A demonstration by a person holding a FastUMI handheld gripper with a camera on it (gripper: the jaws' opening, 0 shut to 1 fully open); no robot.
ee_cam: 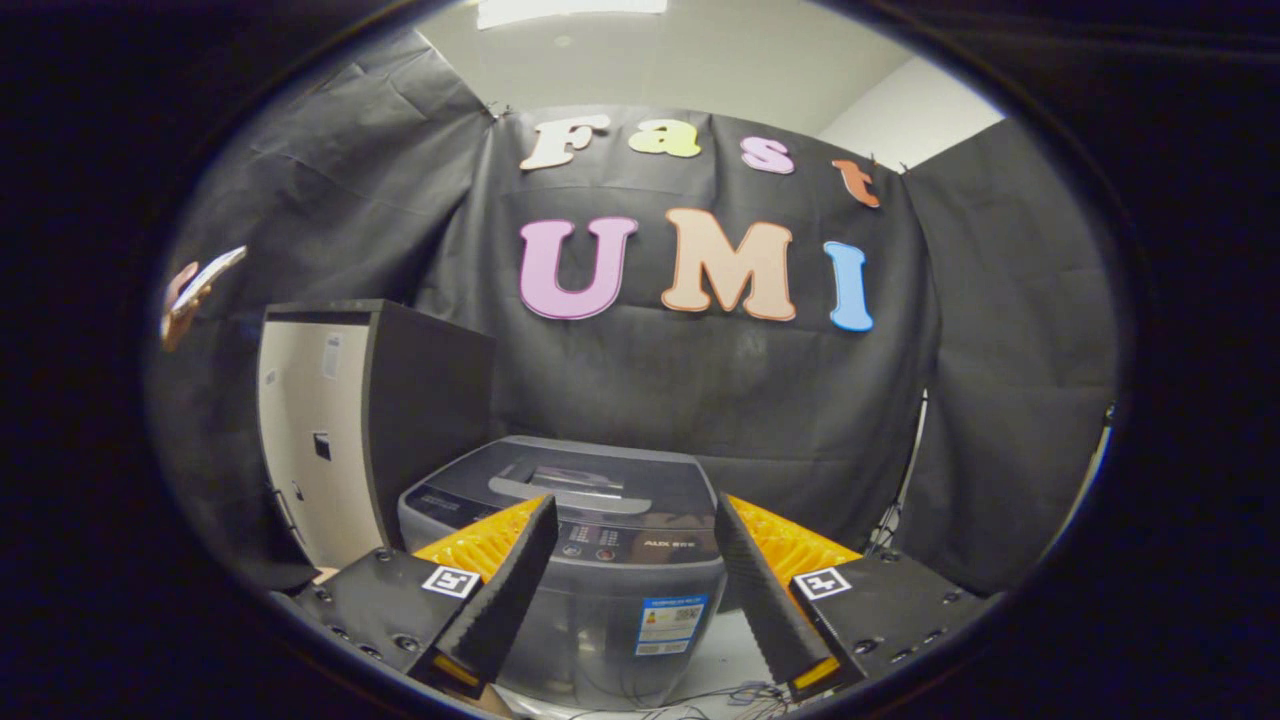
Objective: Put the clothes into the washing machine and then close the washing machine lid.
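Gripper view showed the gripper [635, 520] spread, empty; at twelve o'clock, the grey plastic top-loading washing machine [570, 590], its rigid lid [575, 480] probably light, best gripped at its front handle.

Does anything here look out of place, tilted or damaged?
Nothing stands out. The washing machine stands upright with its lid down, beyond the open, empty fingers of the gripper. A cabinet stands beside it. Some cables lie loose at its base.
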